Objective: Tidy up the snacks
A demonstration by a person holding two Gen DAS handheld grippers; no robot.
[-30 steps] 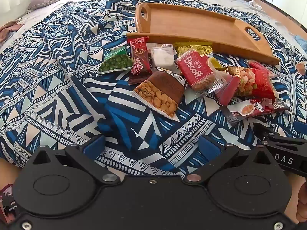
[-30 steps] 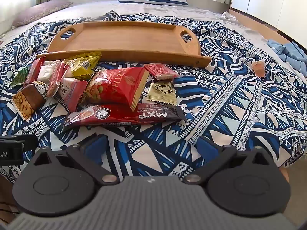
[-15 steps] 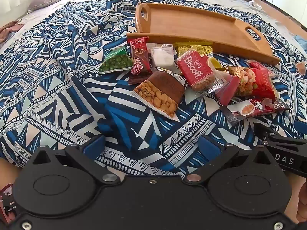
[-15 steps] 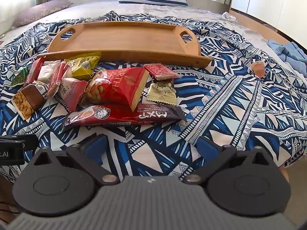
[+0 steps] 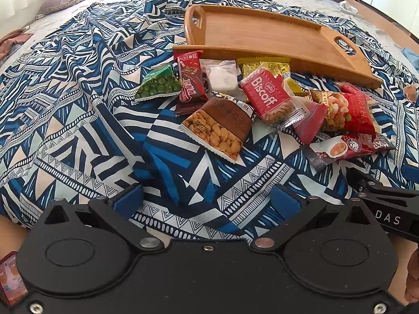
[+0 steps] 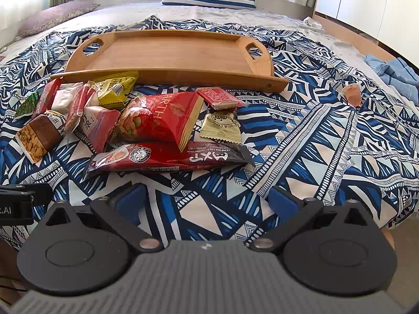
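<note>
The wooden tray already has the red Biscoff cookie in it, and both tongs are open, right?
Not quite. The wooden tray holds nothing; the red Biscoff cookie lies on the patterned cloth in front of it, as the left wrist view shows. Both tongs, left and right, are open.

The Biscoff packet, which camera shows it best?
The left wrist view. There the Biscoff packet faces the lens, its label readable, lying on top of the other snacks in front of the wooden tray. In the right wrist view it shows only as a thin red strip seen nearly edge-on.
</note>
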